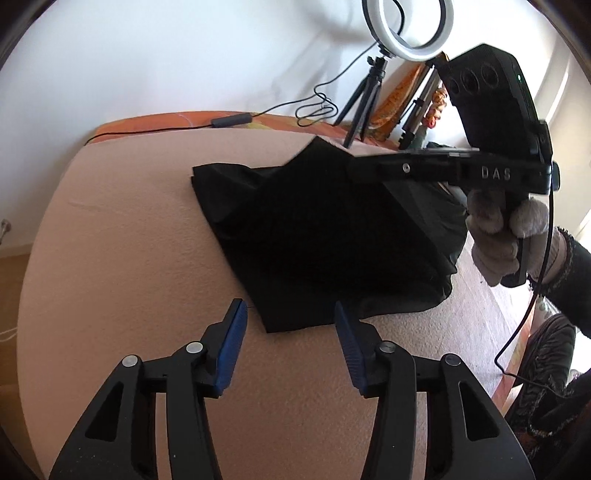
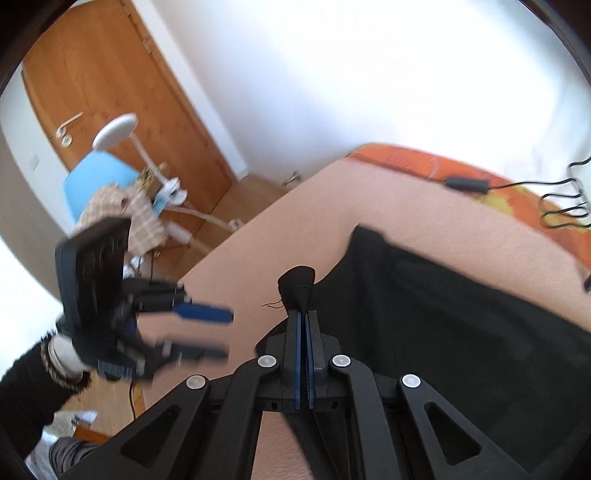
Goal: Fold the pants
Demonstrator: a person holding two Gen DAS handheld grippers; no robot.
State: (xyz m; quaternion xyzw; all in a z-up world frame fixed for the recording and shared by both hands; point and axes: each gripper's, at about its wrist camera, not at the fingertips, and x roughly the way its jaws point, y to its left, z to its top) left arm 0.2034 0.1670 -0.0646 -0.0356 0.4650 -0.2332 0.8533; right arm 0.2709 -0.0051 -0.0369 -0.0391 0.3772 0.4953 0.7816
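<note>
Black pants [image 1: 317, 236] lie partly folded on a peach-covered bed [image 1: 129, 240]. My left gripper [image 1: 290, 314] is open and empty, just above the bed, with the near corner of the pants between its blue pads. My right gripper [image 2: 303, 314] is shut on a bunched edge of the pants [image 2: 297, 280] and holds it lifted above the rest of the pants [image 2: 443, 314]. In the left wrist view the right gripper's body [image 1: 443, 171] hangs over the far right part of the pants. In the right wrist view the left gripper [image 2: 207, 332] is blurred, at left.
A ring light on a tripod [image 1: 406, 33] stands behind the bed with a cable and switch [image 1: 231, 121] along the orange far edge. A wooden door [image 2: 122, 92], a blue chair [image 2: 99, 181] and a white lamp [image 2: 114, 129] are at left beyond the bed.
</note>
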